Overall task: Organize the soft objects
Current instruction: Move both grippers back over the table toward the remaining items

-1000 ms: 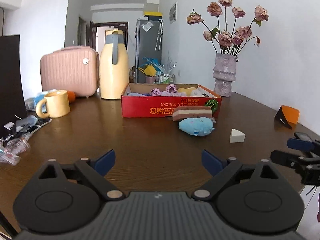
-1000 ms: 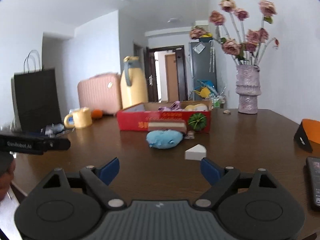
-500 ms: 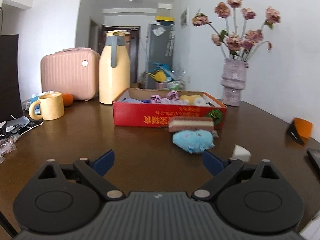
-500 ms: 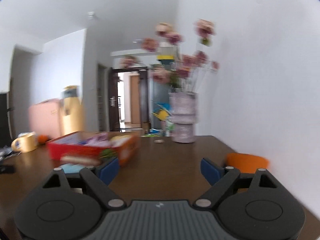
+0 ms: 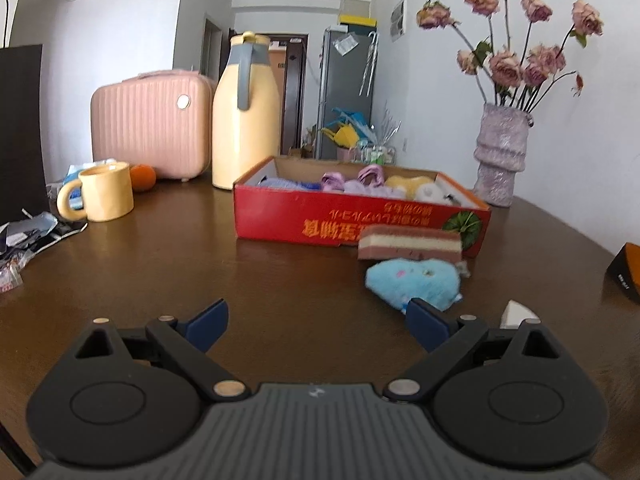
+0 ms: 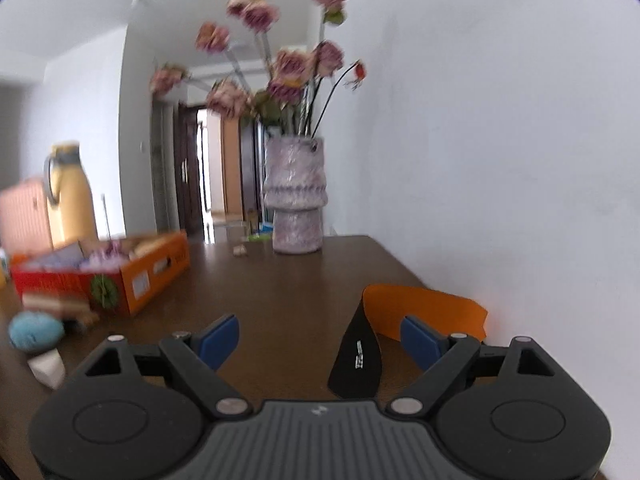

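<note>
A red cardboard box (image 5: pixel 360 222) holding several soft toys sits mid-table. In front of it lie a pink-and-cream layered sponge (image 5: pixel 408 243) and a fluffy blue plush (image 5: pixel 414 282). A white wedge (image 5: pixel 514 314) peeks out behind my left gripper's right finger. My left gripper (image 5: pixel 318 326) is open and empty, with the plush just beyond its right fingertip. My right gripper (image 6: pixel 320 340) is open too, facing an orange-and-black pouch (image 6: pixel 416 316) that stands between and behind its fingers. The box (image 6: pixel 112 276), plush (image 6: pixel 34 330) and wedge (image 6: pixel 48 366) show at that view's left.
A pink case (image 5: pixel 150 124), a yellow flask (image 5: pixel 244 116), a yellow mug (image 5: pixel 106 191) and an orange (image 5: pixel 142 177) stand at the back left. Wrappers (image 5: pixel 24 236) lie at the left edge. A vase of dried roses (image 6: pixel 294 196) stands by the wall.
My right gripper swung right, away from the plush and box, and now faces the orange pouch. The left gripper slid toward the plush. Both stayed open.
</note>
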Demonstrator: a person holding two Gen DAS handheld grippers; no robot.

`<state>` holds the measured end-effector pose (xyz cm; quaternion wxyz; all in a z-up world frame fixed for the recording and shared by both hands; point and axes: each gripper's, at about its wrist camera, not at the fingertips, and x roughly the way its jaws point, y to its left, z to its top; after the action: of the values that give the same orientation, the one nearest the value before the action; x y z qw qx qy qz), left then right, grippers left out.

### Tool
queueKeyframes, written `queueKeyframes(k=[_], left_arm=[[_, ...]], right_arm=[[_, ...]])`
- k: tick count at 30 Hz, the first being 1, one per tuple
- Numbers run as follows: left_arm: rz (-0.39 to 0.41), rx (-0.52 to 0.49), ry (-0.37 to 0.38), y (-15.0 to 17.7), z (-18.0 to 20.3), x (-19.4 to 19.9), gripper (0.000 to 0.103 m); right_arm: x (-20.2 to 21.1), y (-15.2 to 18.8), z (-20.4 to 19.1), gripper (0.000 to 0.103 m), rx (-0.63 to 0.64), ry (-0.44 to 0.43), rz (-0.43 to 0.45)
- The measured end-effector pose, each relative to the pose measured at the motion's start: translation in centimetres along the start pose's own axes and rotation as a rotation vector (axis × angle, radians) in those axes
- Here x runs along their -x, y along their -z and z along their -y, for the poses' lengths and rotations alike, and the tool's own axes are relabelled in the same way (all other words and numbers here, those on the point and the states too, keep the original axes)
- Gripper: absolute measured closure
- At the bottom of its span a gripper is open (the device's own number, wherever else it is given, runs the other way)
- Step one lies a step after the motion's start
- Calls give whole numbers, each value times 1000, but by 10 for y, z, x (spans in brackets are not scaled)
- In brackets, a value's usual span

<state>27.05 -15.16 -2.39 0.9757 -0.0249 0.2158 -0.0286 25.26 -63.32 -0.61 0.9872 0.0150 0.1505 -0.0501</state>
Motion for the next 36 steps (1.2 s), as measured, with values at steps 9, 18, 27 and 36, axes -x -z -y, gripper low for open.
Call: queueKeyframes(k=[9, 18, 27, 36], left_arm=[[-19, -2, -1, 4, 0, -6, 6], [-27, -1, 3, 3, 1, -9, 5], [-34, 9, -2, 3, -2, -13, 6], [-32, -18, 22, -4, 3, -24, 5]], right_arm=[[-13, 4, -6, 15, 39, 11, -47], [-12, 3, -5, 15, 45, 14, -42], [-2, -10, -7, 15, 45, 8, 8], [-11, -16, -40, 16, 27, -34, -26]])
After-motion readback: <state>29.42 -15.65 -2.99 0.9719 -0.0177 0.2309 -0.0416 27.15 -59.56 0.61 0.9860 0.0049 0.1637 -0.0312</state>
